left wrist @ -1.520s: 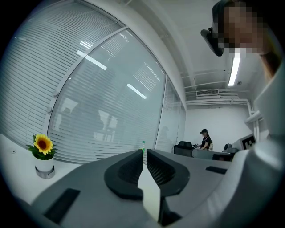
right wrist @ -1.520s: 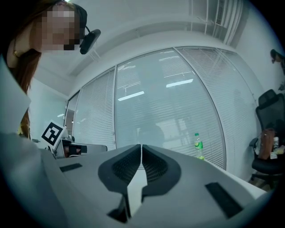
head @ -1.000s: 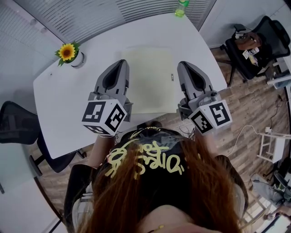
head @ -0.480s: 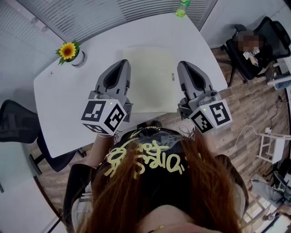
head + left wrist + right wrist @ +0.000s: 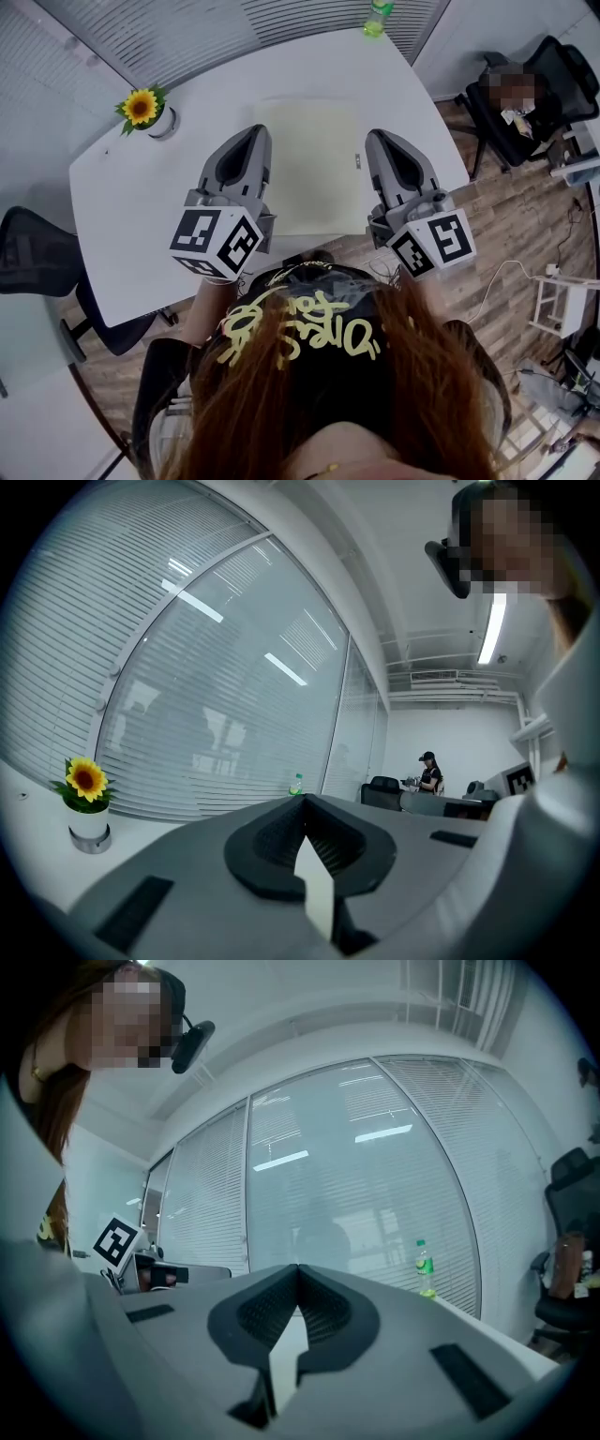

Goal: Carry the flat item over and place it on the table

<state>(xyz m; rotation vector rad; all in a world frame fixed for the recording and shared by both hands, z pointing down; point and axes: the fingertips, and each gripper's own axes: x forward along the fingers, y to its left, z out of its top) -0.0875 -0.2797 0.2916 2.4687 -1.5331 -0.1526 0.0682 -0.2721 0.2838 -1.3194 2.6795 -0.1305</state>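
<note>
Sheet [image 5: 309,164]: lies flat on table [image 5: 141,206], long axis pointing away from person [image 5: 309,375]
Left gripper [image 5: 255,129]: clenched, empty
Right gripper [image 5: 375,133]: clenched, empty

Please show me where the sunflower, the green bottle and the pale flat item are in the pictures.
sunflower [image 5: 139,107]: head view, on the yellow bloom.
green bottle [image 5: 375,17]: head view, on its body, at the table's far edge.
pale flat item [image 5: 309,159]: head view, on its bare middle.
</note>
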